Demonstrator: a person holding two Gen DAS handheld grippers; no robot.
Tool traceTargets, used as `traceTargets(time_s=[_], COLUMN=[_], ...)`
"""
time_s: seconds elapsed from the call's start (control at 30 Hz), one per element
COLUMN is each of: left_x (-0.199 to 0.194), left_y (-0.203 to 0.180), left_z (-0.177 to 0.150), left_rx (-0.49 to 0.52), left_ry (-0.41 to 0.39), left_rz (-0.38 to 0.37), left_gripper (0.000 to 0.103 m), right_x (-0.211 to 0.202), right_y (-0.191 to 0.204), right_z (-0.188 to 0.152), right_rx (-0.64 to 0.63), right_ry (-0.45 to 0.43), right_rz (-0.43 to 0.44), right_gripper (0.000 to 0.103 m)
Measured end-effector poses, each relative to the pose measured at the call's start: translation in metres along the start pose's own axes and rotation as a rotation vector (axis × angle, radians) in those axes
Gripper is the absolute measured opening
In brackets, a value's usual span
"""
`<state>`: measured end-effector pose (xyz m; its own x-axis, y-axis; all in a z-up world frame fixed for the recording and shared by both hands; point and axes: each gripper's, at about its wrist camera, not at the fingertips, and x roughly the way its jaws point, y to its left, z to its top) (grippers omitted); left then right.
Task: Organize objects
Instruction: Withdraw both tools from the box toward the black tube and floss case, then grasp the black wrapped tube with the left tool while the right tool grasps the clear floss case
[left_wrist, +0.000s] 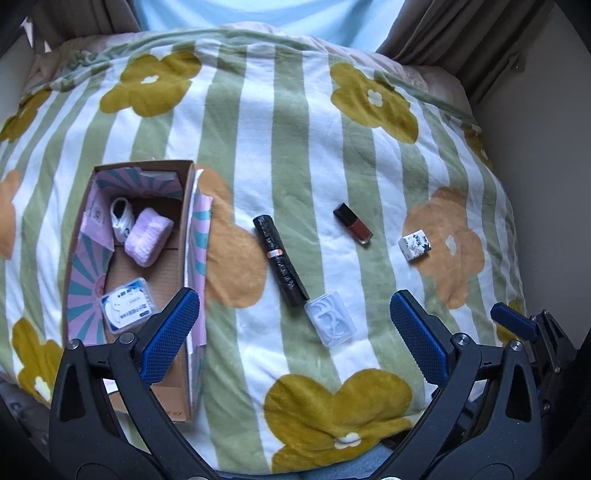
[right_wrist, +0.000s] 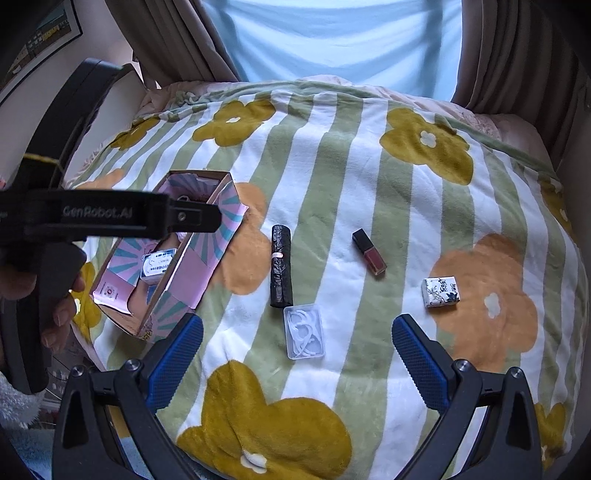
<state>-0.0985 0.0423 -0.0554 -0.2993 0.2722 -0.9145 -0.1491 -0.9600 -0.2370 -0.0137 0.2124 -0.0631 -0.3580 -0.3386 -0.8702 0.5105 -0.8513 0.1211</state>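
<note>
An open cardboard box (left_wrist: 186, 229) (right_wrist: 201, 254) lies on the left of the flowered blanket. It holds a pink knitted item (left_wrist: 148, 236), a white item (left_wrist: 122, 219) and a blue-labelled case (left_wrist: 125, 306) (right_wrist: 159, 264). On the blanket lie a black roll (left_wrist: 280, 260) (right_wrist: 281, 271), a clear floss-pick case (left_wrist: 330, 323) (right_wrist: 303, 336), a red nail polish bottle (left_wrist: 352, 223) (right_wrist: 369, 251) and a small printed white packet (left_wrist: 414, 245) (right_wrist: 441, 291). My left gripper (left_wrist: 291, 332) is open and empty, near the clear case. My right gripper (right_wrist: 297, 358) is open and empty, just before the clear case.
The striped flower blanket (left_wrist: 295, 147) (right_wrist: 332, 166) covers a cushion-like surface. A person in a light blue shirt (right_wrist: 332, 40) is behind it, with curtains on both sides. The left gripper's body (right_wrist: 92, 214) crosses the left of the right wrist view.
</note>
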Motion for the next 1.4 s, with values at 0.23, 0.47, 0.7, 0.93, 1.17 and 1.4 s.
traceTargets(time_s=[0.23, 0.47, 0.7, 0.93, 1.17, 1.4], left_x=[0.081, 0.158, 0.215, 0.248, 0.257, 0.252], left_y=[-0.004, -0.002, 0.015, 0.025, 0.024, 0.04], left_z=[0.003, 0.01, 0.019, 0.017, 0.013, 0.01], left_rx=[-0.049, -0.047, -0.063, -0.085, -0.073, -0.126], left_ry=[0.09, 0.162, 0.198, 0.235, 0.257, 0.235], left_rz=[-0.025, 0.03, 0.079, 0.092, 0.134, 0.099], left_gripper=[0.098, 0.081, 0.078, 0.06, 0.052, 0.03], right_x=[0.061, 0.123, 0.166, 0.195, 0.211, 0.21], right_y=[-0.012, -0.006, -0.001, -0.006, -0.008, -0.011], right_z=[-0.023, -0.045, -0.047, -0.042, -0.043, -0.042], right_rx=[-0.037, -0.135, -0.146, -0.124, -0.114, -0.099], right_ry=[0.023, 0.063, 0.105, 0.155, 0.209, 0.208], right_rz=[0.018, 0.005, 0.024, 0.015, 0.031, 0.023], right_gripper=[0.102, 0.099, 0.091, 0.077, 0.053, 0.051])
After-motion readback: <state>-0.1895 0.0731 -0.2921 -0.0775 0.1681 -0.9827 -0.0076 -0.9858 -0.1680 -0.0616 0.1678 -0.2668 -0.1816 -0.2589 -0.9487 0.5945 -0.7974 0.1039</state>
